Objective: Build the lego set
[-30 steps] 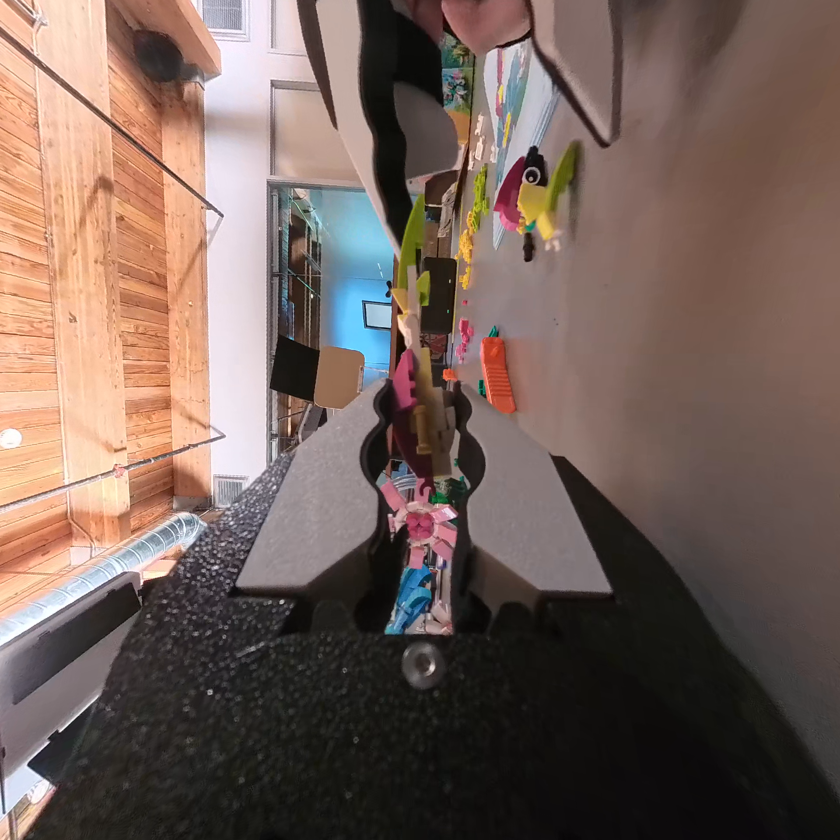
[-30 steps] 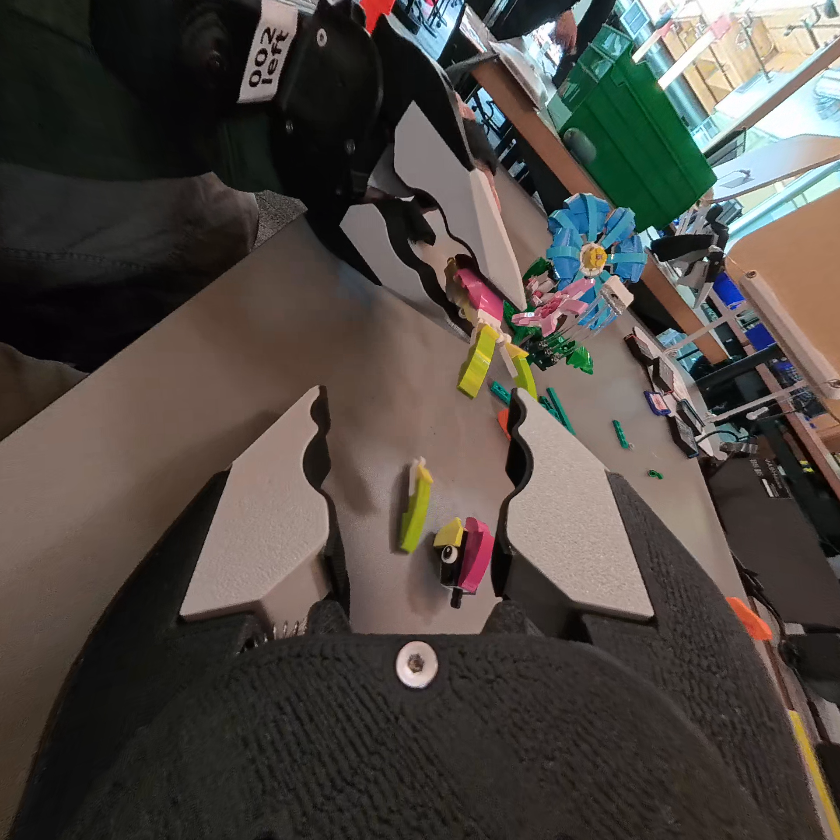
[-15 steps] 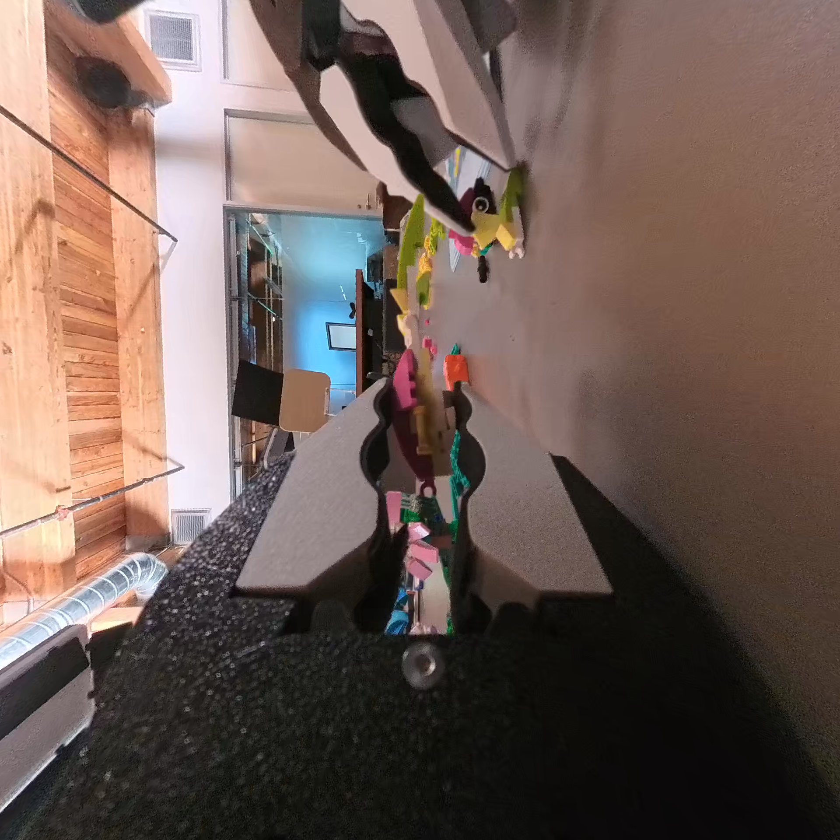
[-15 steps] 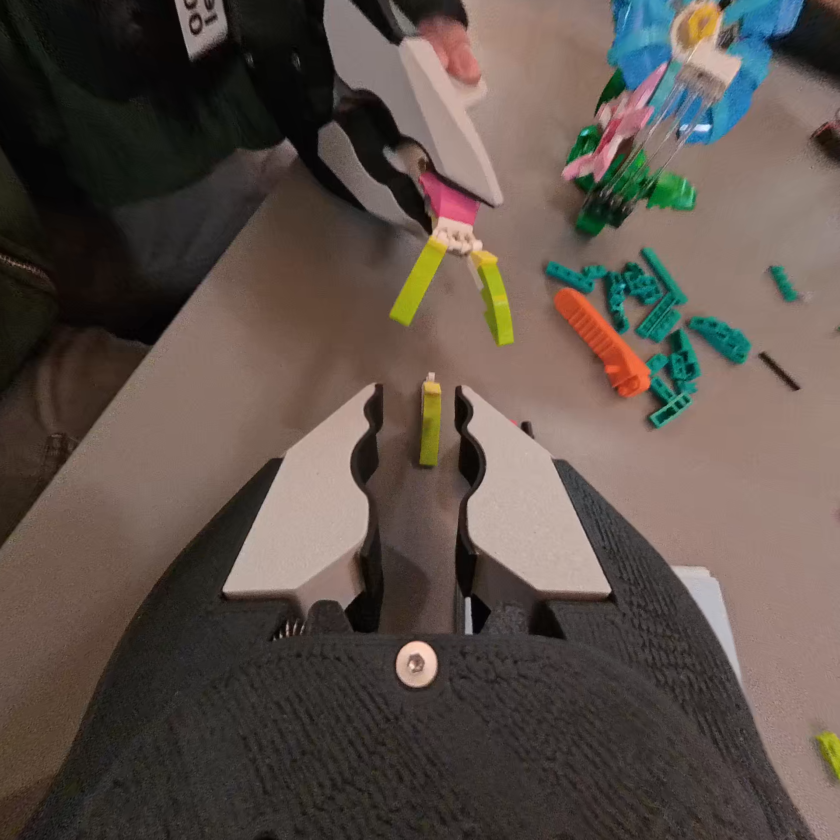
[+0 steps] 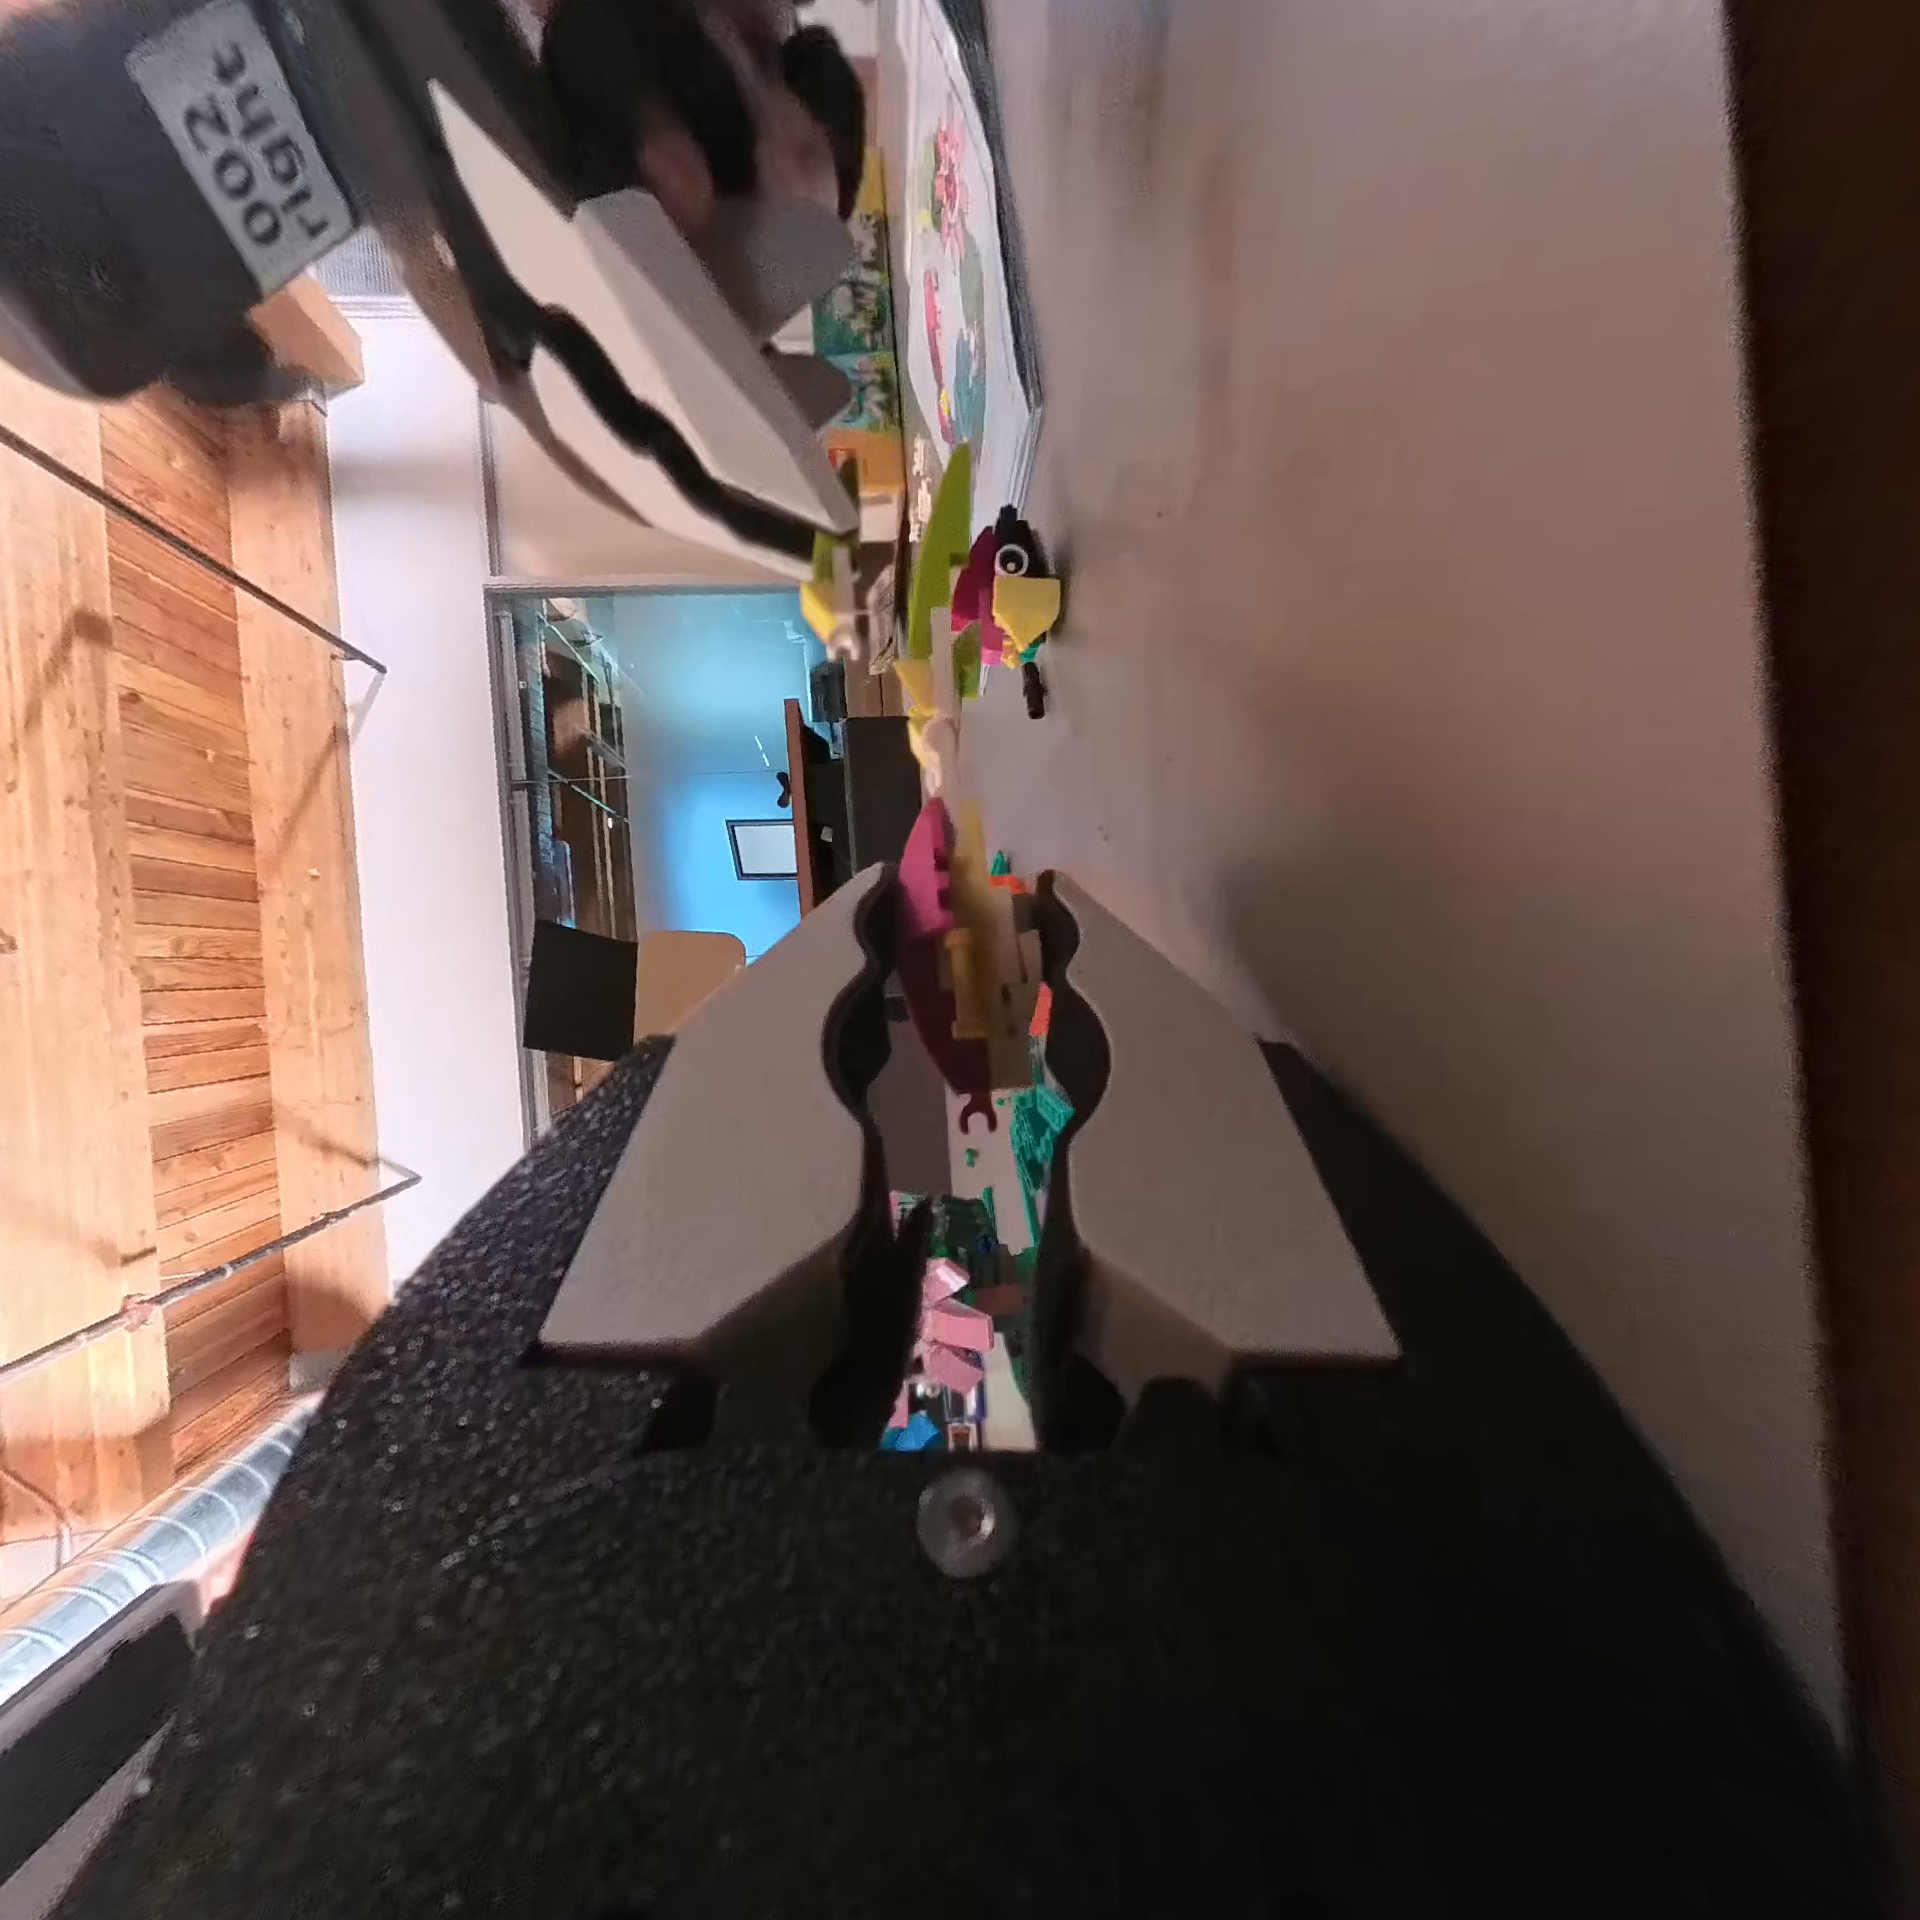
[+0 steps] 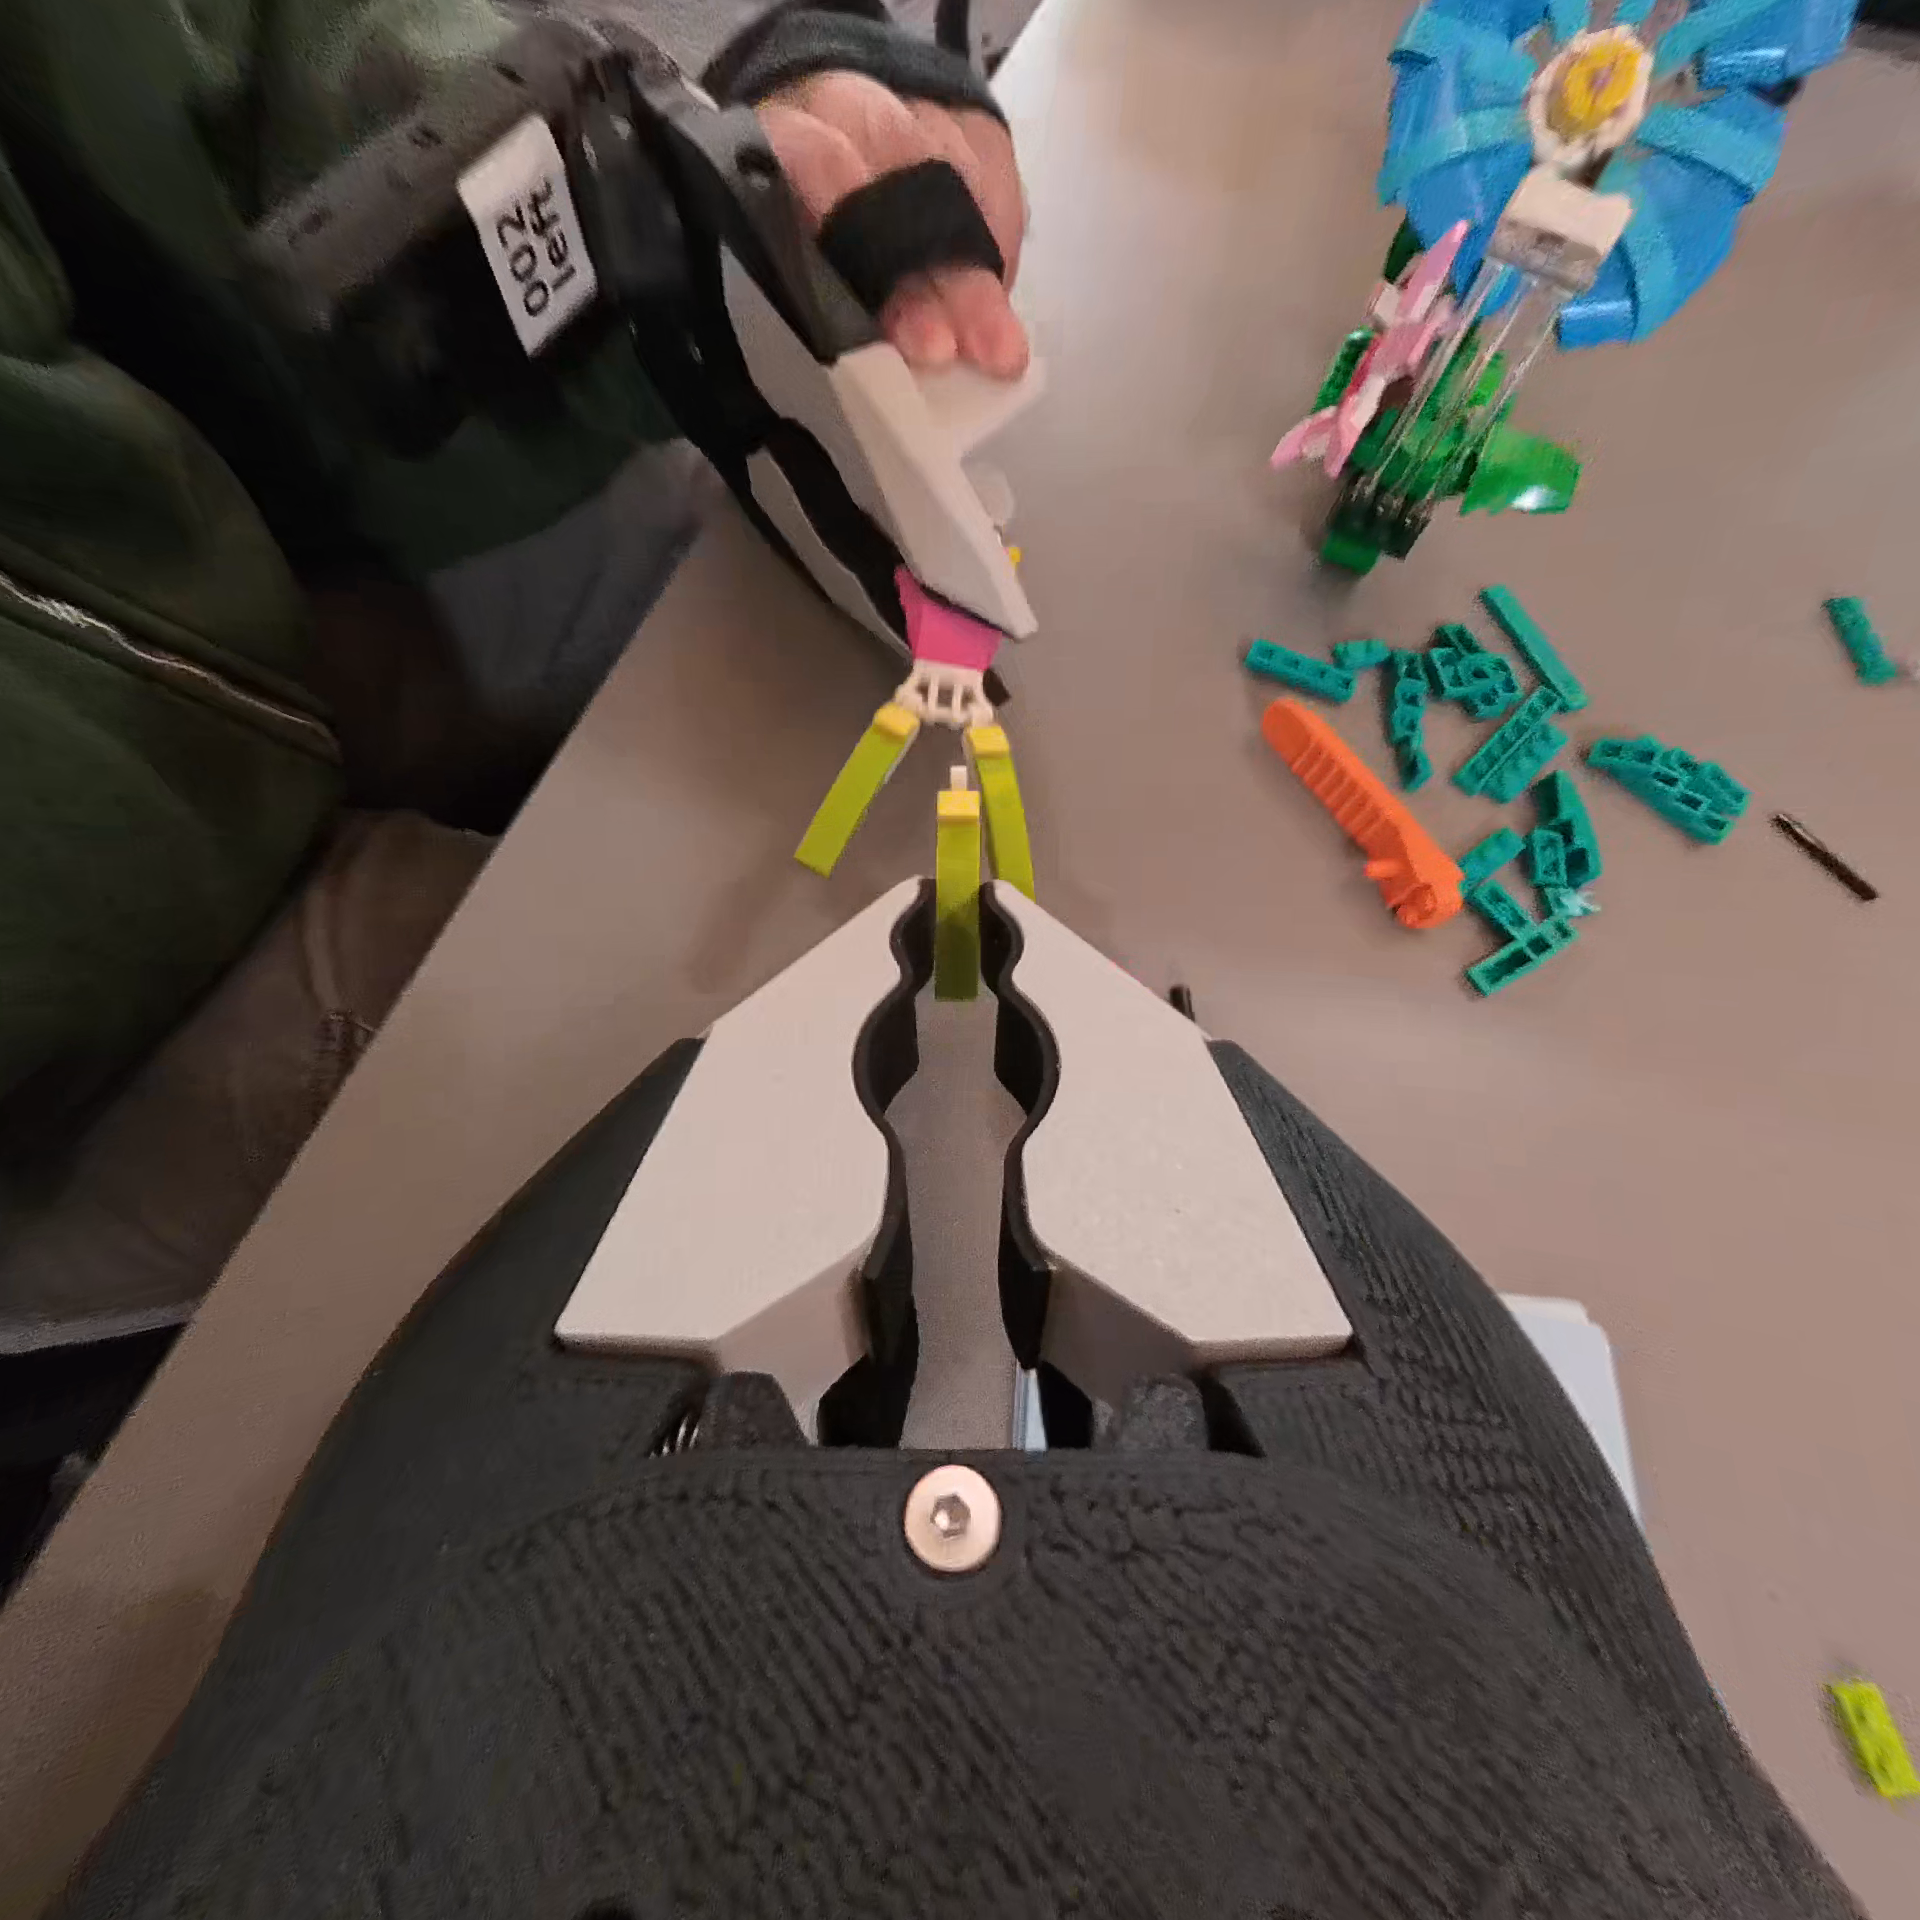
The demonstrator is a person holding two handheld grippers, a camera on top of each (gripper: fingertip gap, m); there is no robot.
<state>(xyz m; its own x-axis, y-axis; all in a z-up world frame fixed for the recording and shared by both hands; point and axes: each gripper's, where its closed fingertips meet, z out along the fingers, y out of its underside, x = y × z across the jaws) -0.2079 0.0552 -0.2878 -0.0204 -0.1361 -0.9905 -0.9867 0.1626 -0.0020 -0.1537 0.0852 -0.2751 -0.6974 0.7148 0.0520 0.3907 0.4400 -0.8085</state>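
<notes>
Assembly work happens above the counter [image 6: 1351, 1143]: the left gripper [image 6: 971, 613] pinches the pink body [image 6: 940, 639], its two lime feathers [image 6: 852, 795] fanned toward the right gripper [image 6: 956, 914], whose jaws clamp a third lime feather [image 6: 956, 883], aimed apparently at the white hinge [image 6: 940, 696].

Two hand-held grippers [image 6: 956, 899], one blue flower [image 6: 1590, 156], one orange tool [image 6: 1361, 816], three lime feathers [image 6: 956, 914]

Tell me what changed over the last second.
The right gripper closed on the lime-green feather piece with a yellow tip that lay on the grey table, lifted it, and carried it toward the pink body with two lime feathers. The left gripper stayed shut on that body. The loose teal bricks stayed put.
</notes>
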